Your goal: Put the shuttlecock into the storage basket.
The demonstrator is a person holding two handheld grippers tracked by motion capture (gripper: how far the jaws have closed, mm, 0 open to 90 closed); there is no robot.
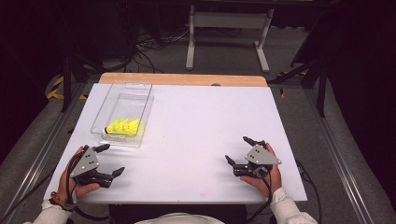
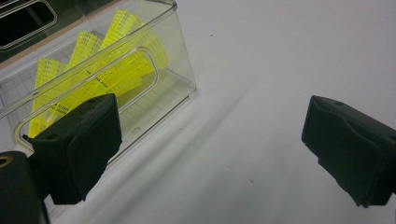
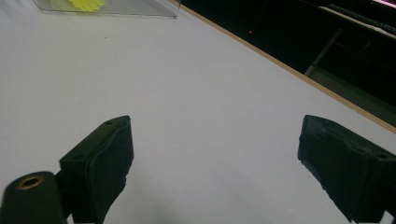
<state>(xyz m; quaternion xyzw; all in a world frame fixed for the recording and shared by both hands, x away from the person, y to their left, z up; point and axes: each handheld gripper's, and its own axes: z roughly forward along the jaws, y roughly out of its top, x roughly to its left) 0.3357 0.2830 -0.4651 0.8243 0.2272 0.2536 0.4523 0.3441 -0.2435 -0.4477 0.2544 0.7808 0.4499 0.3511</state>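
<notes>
White bench (image 1: pixel 196 135), both claws released near its front edge: left claw (image 1: pixel 112 160) should next reach the yellow pieces (image 1: pixel 123 127) inside the clear bin (image 1: pixel 122 93).

The flat white worktop (image 1: pixel 201 135) has a pale wooden strip along its far edge. On it stands a clear, colourless plastic rectangular bin (image 1: pixel 105 112) (image 2: pixel 180 60), and inside lie neon-yellow plastic pieces (image 1: pixel 123 127) (image 2: pixel 116 70) patterned with a fine grid of small holes. The left hand-held gripper (image 1: pixel 111 160) has matte black fingers (image 2: pixel 77 149) and a grey three-cornered top plate; the right hand-held gripper (image 1: pixel 238 150) shows the same black fingers (image 3: pixel 100 163) and grey plate. The person's sleeves are white. The floor around is grey.
</notes>
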